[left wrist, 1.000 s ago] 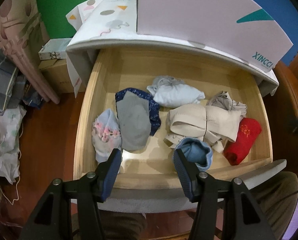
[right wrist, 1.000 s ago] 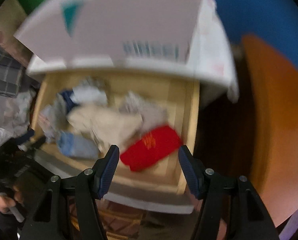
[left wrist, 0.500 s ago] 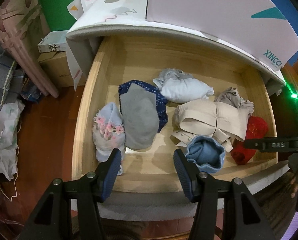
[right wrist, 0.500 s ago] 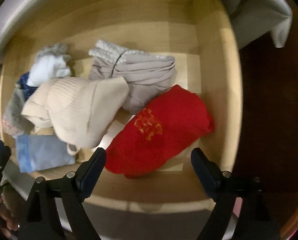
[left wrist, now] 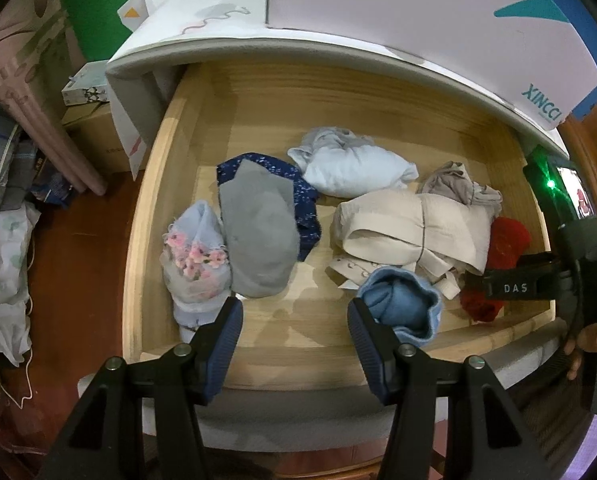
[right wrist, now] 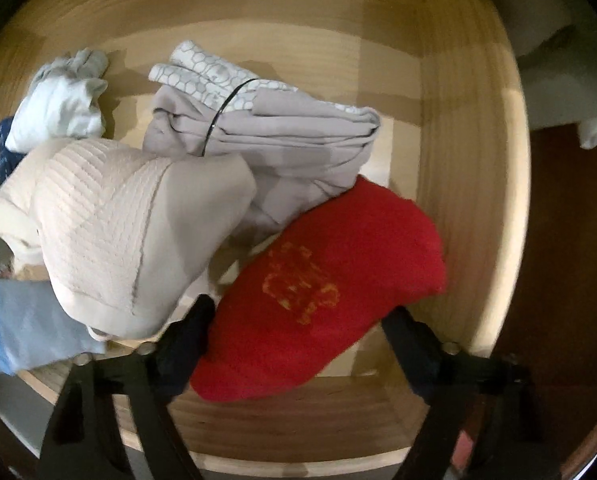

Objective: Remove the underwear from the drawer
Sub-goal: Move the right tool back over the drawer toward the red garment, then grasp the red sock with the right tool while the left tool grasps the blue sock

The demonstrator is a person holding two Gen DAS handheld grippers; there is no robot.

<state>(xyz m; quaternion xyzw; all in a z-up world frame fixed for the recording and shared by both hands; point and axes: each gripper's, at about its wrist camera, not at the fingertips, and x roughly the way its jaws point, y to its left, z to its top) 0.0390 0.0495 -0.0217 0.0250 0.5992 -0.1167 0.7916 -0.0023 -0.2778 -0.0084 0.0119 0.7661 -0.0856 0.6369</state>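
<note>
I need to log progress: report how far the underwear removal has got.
Done: the drawer is open. In hand: the right gripper is down inside, its open fingers straddling the red underwear, not yet closed. The left gripper hovers open at the drawer's front. Left: grip, lift out; all seven other bundles remain inside.

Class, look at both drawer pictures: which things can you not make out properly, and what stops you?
- Red underwear: in the left wrist view, the right tongs hide its near half.
- Blue garment: in the right wrist view, blurred and cut by the edge.
- Beige bra: covers whatever lies beneath.
- Tongs' grip on the red piece: contact unclear.
</note>
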